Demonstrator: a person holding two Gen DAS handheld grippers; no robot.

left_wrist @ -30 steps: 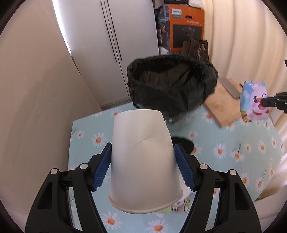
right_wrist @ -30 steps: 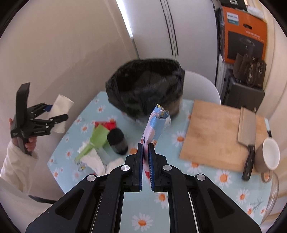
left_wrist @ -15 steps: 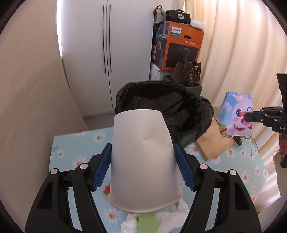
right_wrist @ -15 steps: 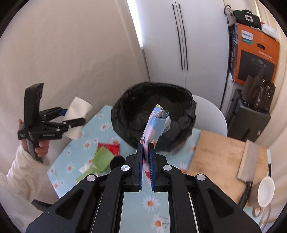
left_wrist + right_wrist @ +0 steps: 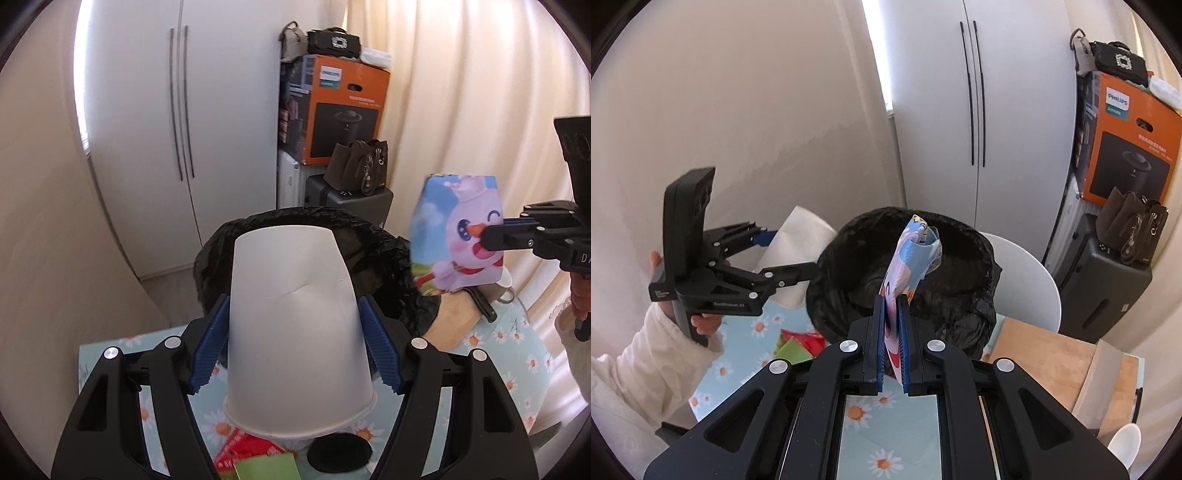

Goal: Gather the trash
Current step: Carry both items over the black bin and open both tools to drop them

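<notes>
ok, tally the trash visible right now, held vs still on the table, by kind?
Paper cup, in left gripper: 1
Cartoon wrapper, in right gripper: 1
Red wrapper on table: 1
Green wrapper on table: 1
Black disc on table: 1
Total: 5

Bin [image 5: 905, 280] stands on the table [image 5: 886, 435] at its far side; cutting board [image 5: 1045, 362] lies to its right, wrappers [image 5: 798, 341] to its near left; cupboard [image 5: 979, 110] stands behind.
</notes>
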